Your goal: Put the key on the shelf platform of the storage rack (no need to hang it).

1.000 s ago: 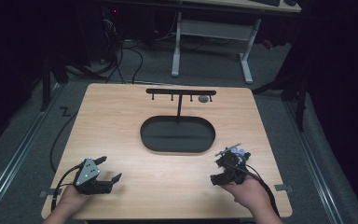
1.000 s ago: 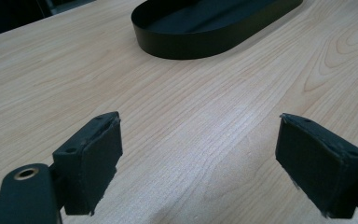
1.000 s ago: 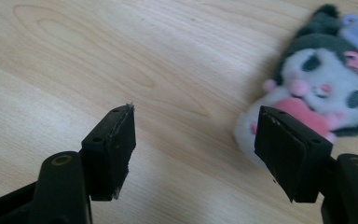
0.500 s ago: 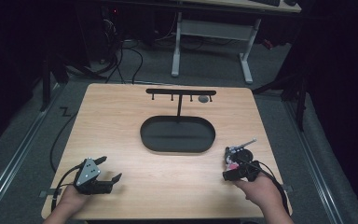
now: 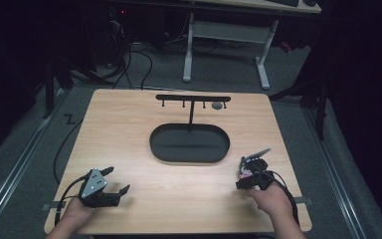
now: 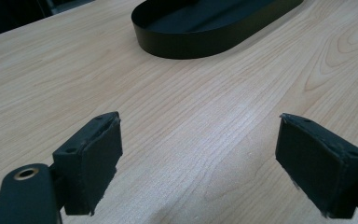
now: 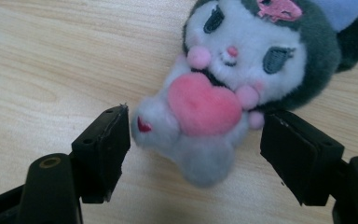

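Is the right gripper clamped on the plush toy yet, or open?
Open. The right gripper straddles the plush toy lying on the table, with a gap at each pad; its jaws have just been opening.

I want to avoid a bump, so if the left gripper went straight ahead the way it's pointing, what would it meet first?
Probably the black oval tray. The left gripper has open jaws with bare table ahead, then the tray's wall, slightly off-centre.

A small plush toy [image 7: 223, 88], white face, dark hood, pink heart at its chest, lies on the wood between the right gripper [image 7: 193, 140] jaws, untouched.
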Action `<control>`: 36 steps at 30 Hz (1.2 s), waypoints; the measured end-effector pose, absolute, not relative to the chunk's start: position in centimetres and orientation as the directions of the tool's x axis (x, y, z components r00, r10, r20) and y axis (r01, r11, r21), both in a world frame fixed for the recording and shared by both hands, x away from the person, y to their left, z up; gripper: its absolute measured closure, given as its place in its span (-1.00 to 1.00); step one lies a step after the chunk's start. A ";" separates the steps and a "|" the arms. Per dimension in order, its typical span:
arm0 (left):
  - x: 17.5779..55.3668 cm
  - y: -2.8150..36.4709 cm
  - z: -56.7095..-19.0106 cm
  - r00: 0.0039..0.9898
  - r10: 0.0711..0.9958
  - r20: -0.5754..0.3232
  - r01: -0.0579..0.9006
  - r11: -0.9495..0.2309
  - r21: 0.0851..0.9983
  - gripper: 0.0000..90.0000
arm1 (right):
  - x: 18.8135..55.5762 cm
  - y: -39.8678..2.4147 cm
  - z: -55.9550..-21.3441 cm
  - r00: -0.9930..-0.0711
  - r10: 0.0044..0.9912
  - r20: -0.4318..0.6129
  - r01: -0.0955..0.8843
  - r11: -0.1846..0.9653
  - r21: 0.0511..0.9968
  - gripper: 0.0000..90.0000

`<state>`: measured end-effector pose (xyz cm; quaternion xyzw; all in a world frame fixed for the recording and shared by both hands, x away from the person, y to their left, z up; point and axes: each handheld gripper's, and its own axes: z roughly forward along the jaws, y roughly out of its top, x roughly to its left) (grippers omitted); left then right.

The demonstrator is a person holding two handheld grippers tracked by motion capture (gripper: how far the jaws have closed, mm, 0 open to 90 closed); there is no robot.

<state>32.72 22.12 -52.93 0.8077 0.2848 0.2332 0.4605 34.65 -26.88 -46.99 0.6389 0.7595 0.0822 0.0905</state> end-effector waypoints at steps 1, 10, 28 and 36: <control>32.7 22.1 -52.9 0.729 0.675 0.115 0.245 -0.414 0.877 -0.66 | 34.9 -26.9 -47.3 -0.156 0.987 -0.040 0.958 0.161 0.238 -0.44; 32.7 22.1 -52.9 0.729 0.675 0.118 0.242 -0.415 0.877 -0.66 | 35.0 -27.4 -47.8 -0.152 0.988 -0.029 0.956 0.154 0.250 -0.27; 32.7 22.1 -53.0 0.727 0.676 0.119 0.243 -0.416 0.876 -0.66 | 34.4 -28.1 -48.0 -0.180 0.981 -0.075 0.949 0.193 0.250 -0.01; 32.7 22.1 -53.0 0.727 0.676 0.118 0.244 -0.415 0.876 -0.66 | 34.5 -27.4 -47.7 -0.208 0.971 -0.118 0.941 0.232 0.248 0.10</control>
